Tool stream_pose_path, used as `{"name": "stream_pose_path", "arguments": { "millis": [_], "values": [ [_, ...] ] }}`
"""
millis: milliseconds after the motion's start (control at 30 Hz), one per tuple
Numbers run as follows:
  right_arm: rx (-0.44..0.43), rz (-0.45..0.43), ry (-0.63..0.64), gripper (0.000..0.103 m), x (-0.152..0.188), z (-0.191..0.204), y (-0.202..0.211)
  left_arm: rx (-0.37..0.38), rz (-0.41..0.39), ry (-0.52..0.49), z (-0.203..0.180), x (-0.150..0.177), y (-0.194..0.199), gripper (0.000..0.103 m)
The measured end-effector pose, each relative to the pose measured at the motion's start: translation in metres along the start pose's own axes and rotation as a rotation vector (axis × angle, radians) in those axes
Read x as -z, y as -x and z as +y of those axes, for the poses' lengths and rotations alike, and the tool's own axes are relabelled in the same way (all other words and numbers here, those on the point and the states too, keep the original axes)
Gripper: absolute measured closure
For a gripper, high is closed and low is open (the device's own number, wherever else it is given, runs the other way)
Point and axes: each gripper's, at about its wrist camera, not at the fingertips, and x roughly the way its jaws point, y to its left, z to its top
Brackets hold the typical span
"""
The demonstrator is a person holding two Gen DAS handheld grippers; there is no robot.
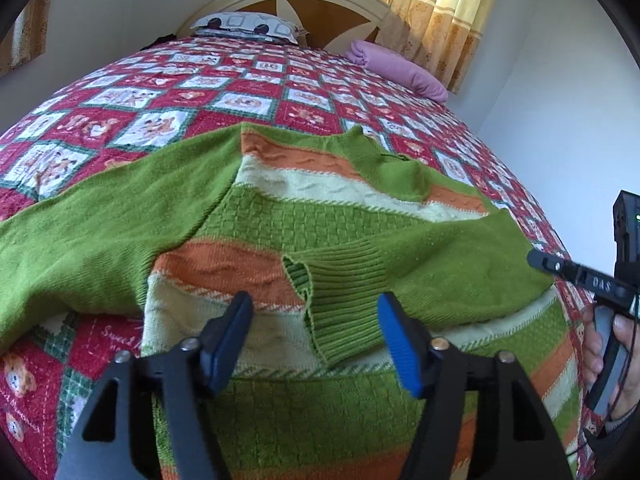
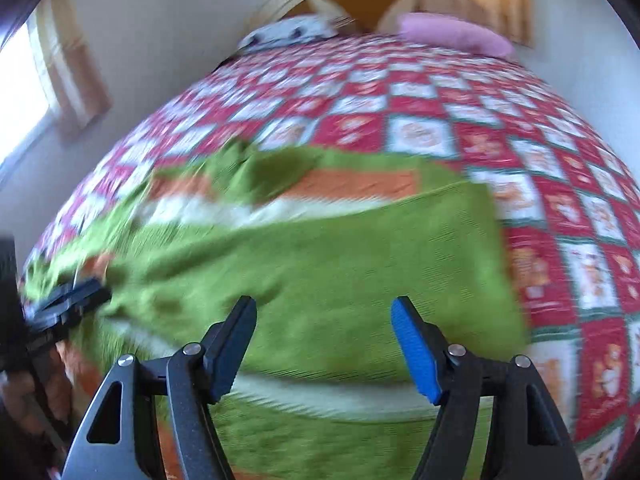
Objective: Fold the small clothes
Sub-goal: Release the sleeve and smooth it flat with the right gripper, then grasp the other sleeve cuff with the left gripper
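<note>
Right wrist blurred, pillow (image 2: pixel 456 34), perhaps, curtain (image 1: pixel 436 12)

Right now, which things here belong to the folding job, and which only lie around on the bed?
For the job:
- green striped sweater, one sleeve folded across its body
- left gripper, open
- right gripper, open

Lying about:
- patterned pillow
- purple pillow
- checkered bedspread, only the surface underneath
</note>
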Motion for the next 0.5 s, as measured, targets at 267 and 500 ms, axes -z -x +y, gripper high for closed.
{"name": "stream_pose_path", "arguments": {
  "millis": [267, 500],
  "values": [
    [0.095, -0.009, 0.113, 0.021, 0.028, 0.023, -0.02, -0.049, -0.005, -0.02, 0.021, 0.014, 0.041, 0.03],
    [0.093, -0.031, 0.114, 0.021, 0.029, 0.023, -0.02, -0.207, -0.021, 0.056, 0.098, 0.046, 0.097, 0.025]
  ]
}}
